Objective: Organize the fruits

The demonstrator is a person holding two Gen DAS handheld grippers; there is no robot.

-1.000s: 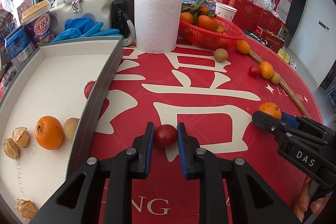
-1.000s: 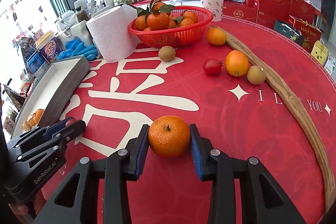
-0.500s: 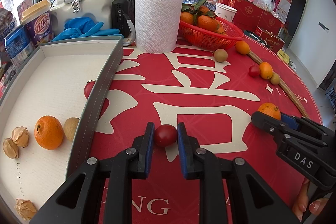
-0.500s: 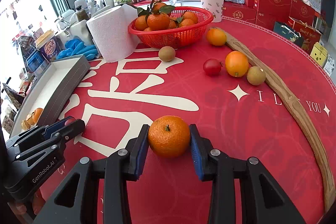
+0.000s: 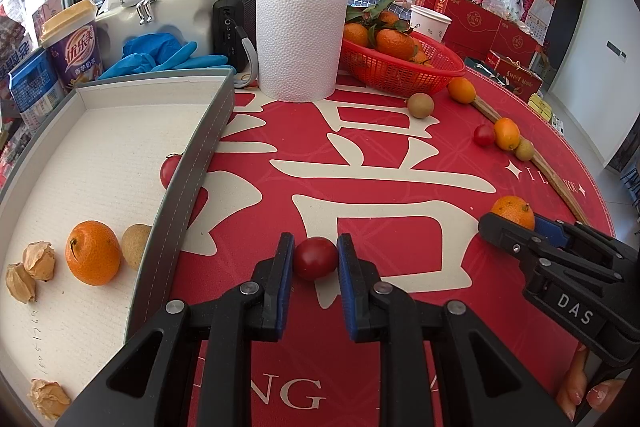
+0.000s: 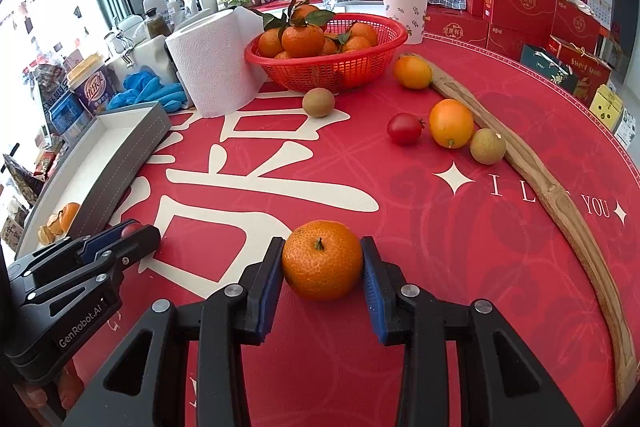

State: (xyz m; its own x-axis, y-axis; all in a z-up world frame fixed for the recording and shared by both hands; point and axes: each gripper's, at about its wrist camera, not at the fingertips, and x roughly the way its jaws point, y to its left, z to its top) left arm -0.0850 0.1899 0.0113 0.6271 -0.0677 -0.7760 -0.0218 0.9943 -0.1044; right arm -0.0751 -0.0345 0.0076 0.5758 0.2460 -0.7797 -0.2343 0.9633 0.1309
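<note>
My left gripper (image 5: pixel 315 259) is shut on a red cherry tomato (image 5: pixel 315 258) resting on the red tablecloth, just right of the grey tray (image 5: pixel 192 163). The tray holds a mandarin (image 5: pixel 93 253), a longan (image 5: pixel 136 241), a tomato (image 5: pixel 169 169) and several dry husked berries (image 5: pixel 38 261). My right gripper (image 6: pixel 322 261) is shut on a mandarin (image 6: pixel 322 259) on the cloth; it also shows in the left wrist view (image 5: pixel 513 213). Loose fruit lies farther back: a tomato (image 6: pixel 405 128), an orange (image 6: pixel 451 123), a longan (image 6: pixel 487 146), a kiwi (image 6: pixel 318 102).
A red basket (image 6: pixel 326 67) of mandarins and a paper towel roll (image 5: pixel 300 43) stand at the back. A long wooden stick (image 6: pixel 560 203) lies along the right side. Blue gloves (image 5: pixel 160 55), cups and boxes crowd the far left edge.
Neither gripper nor any fruit has visibly moved. Only the wall screen went from a picture to dark.
</note>
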